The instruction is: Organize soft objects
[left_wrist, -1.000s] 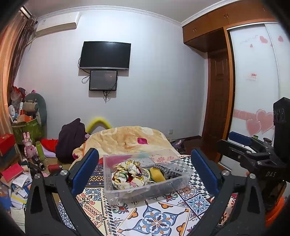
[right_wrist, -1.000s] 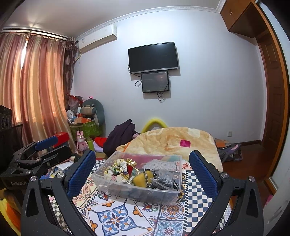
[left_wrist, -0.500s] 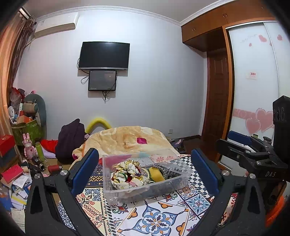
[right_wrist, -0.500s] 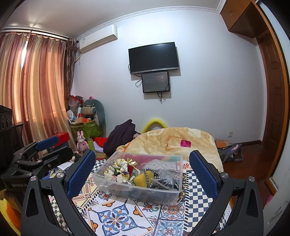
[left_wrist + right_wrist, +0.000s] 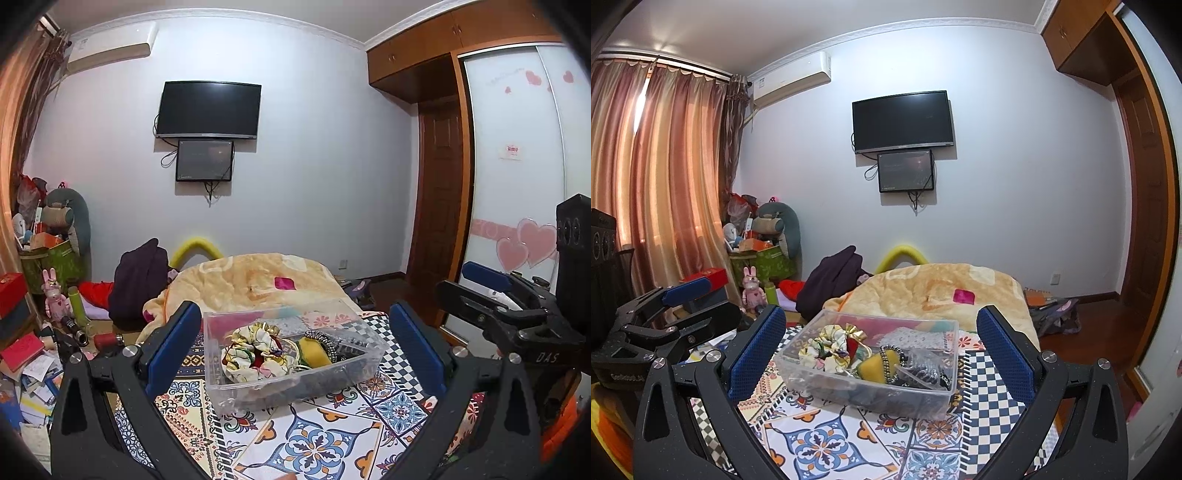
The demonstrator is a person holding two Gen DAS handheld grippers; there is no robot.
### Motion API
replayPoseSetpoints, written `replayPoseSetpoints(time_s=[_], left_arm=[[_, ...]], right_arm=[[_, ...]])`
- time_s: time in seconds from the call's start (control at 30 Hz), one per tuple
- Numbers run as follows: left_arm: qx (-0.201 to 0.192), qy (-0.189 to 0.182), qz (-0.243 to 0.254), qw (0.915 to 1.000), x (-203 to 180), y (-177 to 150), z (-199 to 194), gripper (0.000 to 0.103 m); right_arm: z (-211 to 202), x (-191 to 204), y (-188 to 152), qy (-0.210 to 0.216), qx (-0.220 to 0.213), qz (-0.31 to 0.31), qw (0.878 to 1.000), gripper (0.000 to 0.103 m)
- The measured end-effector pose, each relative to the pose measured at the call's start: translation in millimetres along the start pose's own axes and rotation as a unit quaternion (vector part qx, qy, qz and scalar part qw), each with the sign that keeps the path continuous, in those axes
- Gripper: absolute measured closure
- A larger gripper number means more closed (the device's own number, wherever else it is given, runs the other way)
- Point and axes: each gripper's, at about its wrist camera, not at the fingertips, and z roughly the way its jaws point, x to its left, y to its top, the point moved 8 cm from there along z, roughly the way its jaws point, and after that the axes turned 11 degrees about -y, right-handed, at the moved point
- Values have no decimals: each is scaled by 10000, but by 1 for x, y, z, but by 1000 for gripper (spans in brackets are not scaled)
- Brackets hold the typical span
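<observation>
Nothing moved, both grippers (image 5: 295, 347) (image 5: 881, 345) level, spread wide.

A black TV (image 5: 208, 110) hangs at twelve o'clock with a smaller screen (image 5: 205, 160) below. At nine o'clock stands a pink rabbit toy (image 5: 752, 288), beside perhaps a green storage box (image 5: 764, 263). Curtains (image 5: 657, 177) hang at ten o'clock.

So the surface here is a table (image 5: 325, 443) covered in a patterned tile-print cloth (image 5: 820, 446), flowers and blue-white checks all over it. Sitting right on the cloth is one clear plastic box (image 5: 295, 384), roughly in the middle, turned a bit crooked to the table edge. Behind the table there's a bed (image 5: 942, 291) with a yellowish blanket (image 5: 255, 284) bunched up on it, plus a dark jacket (image 5: 138, 280) at its left end.
</observation>
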Motion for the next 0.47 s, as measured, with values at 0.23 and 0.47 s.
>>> replayPoseSetpoints(time_s=[0.23,0.47], left_arm=[[53,-31,-70,10000,3,1,2,0],[124,-98,-118,9998,4,-1,4,0]], right_arm=[[2,-1,-3,-26,51,-30,10000,0],[3,-4,-3,-59,85,-41,9999,0]])
